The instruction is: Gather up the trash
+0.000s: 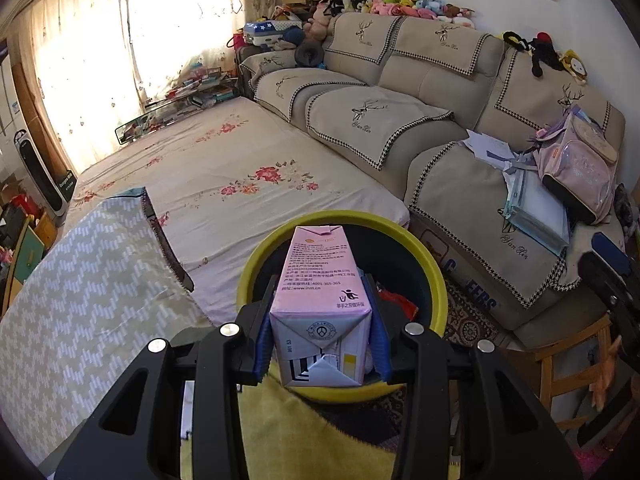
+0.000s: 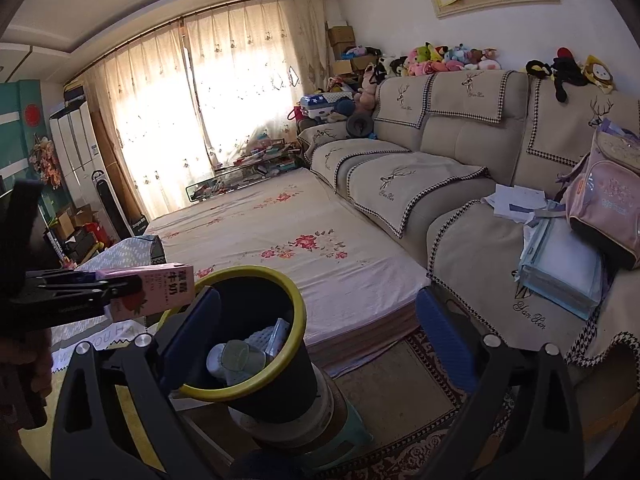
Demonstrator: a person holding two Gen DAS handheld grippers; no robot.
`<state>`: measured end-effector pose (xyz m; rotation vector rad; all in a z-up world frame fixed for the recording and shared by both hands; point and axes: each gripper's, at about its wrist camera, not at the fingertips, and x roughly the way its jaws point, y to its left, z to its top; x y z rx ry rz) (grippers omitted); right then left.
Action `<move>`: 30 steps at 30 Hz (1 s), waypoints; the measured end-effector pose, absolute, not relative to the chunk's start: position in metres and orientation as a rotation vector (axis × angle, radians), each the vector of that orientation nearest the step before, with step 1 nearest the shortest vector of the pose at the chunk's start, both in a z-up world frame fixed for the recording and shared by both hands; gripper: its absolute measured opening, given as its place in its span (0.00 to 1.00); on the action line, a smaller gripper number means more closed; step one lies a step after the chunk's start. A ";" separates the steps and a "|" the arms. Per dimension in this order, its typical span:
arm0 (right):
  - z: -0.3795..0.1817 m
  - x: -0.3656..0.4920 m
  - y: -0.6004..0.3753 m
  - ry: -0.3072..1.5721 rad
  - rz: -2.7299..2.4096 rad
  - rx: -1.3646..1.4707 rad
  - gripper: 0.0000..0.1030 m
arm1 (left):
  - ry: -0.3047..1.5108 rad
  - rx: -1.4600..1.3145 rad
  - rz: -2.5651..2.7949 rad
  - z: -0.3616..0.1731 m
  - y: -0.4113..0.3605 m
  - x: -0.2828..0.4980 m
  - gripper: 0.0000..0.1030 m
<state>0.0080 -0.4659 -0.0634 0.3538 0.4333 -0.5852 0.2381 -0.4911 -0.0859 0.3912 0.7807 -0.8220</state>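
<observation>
So a pink milk carton (image 1: 320, 304) is clamped between the left gripper (image 1: 320, 344) pads and held right over the yellow-rimmed bin (image 1: 434, 280), with the far end pointing to 12 o'clock. Drop step, apparently: the jaws just need opening. The right gripper (image 2: 316, 344) is spread wide and empty, with the near rim at its 9 o'clock pad. Bedding is close at 10 o'clock, the sofa (image 2: 460, 216) at 2.

Left gripper (image 1: 320, 320) clamped; right gripper (image 2: 316, 332) apparently spread.

Milk carton (image 1: 320, 296): smooth printed paperboard, slight sheen. Trash bin (image 2: 256, 384): dark plastic, glossy yellow rim. Left gripper (image 1: 320, 344): matt black plastic, ribbed blue pads (image 1: 262, 340), shiny metal screws.
</observation>
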 end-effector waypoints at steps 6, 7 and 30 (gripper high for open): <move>-0.077 0.009 -0.471 0.459 -0.586 0.379 0.91 | 0.899 0.409 -0.782 -0.130 -0.527 0.276 0.51; -0.078 0.010 -0.471 0.463 -0.584 0.379 0.91 | 0.916 0.403 -0.762 -0.135 -0.528 0.280 0.61; -0.033 0.039 -0.327 0.491 -0.219 0.179 0.93 | 0.540 0.131 -0.313 -0.038 -0.183 0.118 0.95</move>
